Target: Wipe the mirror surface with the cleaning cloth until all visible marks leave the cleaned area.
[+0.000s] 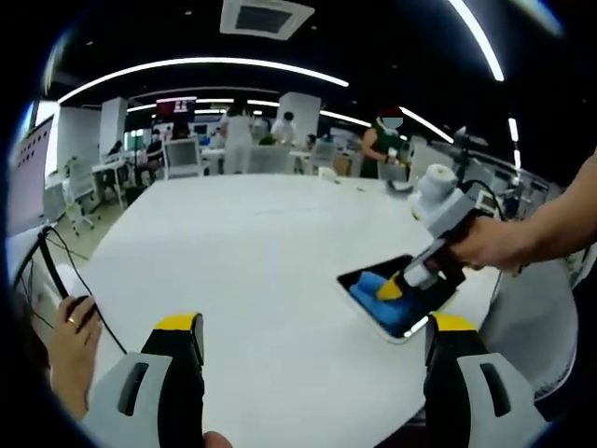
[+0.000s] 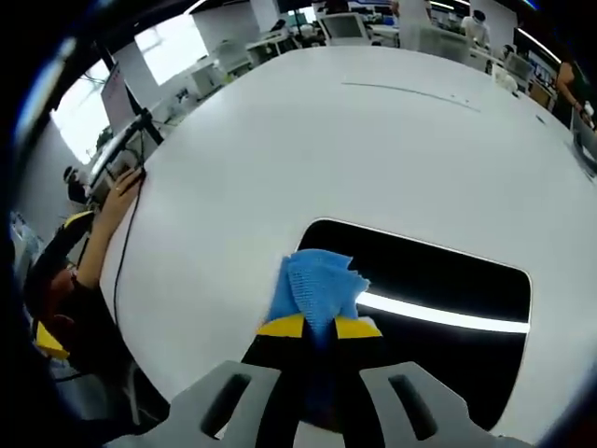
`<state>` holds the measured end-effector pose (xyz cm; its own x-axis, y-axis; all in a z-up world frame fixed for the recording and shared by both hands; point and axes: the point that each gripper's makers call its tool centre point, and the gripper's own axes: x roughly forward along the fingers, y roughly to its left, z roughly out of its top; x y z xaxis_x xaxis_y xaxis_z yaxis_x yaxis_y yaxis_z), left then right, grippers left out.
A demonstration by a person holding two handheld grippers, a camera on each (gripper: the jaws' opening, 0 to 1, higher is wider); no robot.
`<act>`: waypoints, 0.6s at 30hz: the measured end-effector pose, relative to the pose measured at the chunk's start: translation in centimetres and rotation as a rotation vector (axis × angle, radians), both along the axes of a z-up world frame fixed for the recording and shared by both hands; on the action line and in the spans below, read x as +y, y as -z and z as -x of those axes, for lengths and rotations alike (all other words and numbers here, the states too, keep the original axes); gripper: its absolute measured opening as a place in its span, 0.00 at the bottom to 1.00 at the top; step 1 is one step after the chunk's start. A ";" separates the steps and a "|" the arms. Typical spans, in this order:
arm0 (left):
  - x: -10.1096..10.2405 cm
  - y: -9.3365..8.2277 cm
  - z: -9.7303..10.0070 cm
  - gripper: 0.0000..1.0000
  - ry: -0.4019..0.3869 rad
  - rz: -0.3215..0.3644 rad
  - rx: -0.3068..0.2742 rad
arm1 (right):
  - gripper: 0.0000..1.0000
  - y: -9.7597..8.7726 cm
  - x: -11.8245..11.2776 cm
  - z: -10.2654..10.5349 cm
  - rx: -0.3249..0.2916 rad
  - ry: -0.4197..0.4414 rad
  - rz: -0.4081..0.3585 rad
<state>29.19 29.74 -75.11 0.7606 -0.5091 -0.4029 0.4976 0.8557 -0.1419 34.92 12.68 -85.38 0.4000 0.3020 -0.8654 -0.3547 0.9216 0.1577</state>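
Note:
A dark rectangular mirror (image 1: 410,313) lies flat on the white table (image 1: 252,252), near its right edge. In the left gripper view my right gripper (image 1: 392,288), held by a hand, presses a blue cleaning cloth (image 1: 367,288) onto the mirror's left part. The right gripper view looks down on the mirror (image 2: 438,275), which reflects a bright ceiling light strip. There my right gripper (image 2: 319,329) is shut on the blue cloth (image 2: 317,280), which lies bunched at the mirror's left end. My left gripper (image 1: 315,329) hovers open over the table, short of the mirror, with nothing between its jaws.
A person's hand (image 1: 67,341) rests by black cables (image 1: 56,271) at the table's left edge, and an arm (image 2: 103,233) lies there too. Chairs, desks and several people (image 1: 238,140) fill the room beyond the far edge. A white chair back (image 1: 532,317) stands just right of the mirror.

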 end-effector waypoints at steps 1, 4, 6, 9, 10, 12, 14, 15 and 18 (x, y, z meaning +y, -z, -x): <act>-0.1 0.1 0.1 0.99 0.003 -0.004 0.001 | 0.04 0.0 0.0 -0.2 0.001 -0.003 0.002; -0.1 0.1 0.2 0.99 0.008 -0.008 0.001 | 0.04 0.0 0.1 -0.7 0.007 0.002 -0.006; 0.0 0.0 0.2 0.99 0.007 -0.013 -0.004 | 0.04 0.0 0.2 -1.1 0.021 0.024 -0.031; 0.0 0.2 0.5 0.99 0.028 -0.047 -0.010 | 0.04 0.0 0.2 -2.0 0.019 0.022 -0.035; 0.0 0.2 0.6 0.99 0.032 -0.050 -0.010 | 0.04 0.0 0.2 -2.2 0.019 0.022 -0.035; -0.1 0.2 0.7 0.99 0.035 -0.049 -0.007 | 0.04 -0.1 0.3 -2.5 0.023 0.022 -0.035; -0.1 0.2 0.7 0.99 0.033 -0.042 -0.002 | 0.04 -0.1 0.4 -2.7 0.023 0.009 -0.023; -0.1 0.3 0.7 0.99 0.032 -0.040 0.001 | 0.04 -0.1 0.5 -2.8 0.022 0.006 -0.020; 0.0 0.2 0.7 0.99 0.031 -0.040 -0.002 | 0.04 -0.1 0.5 -3.2 0.019 -0.001 -0.013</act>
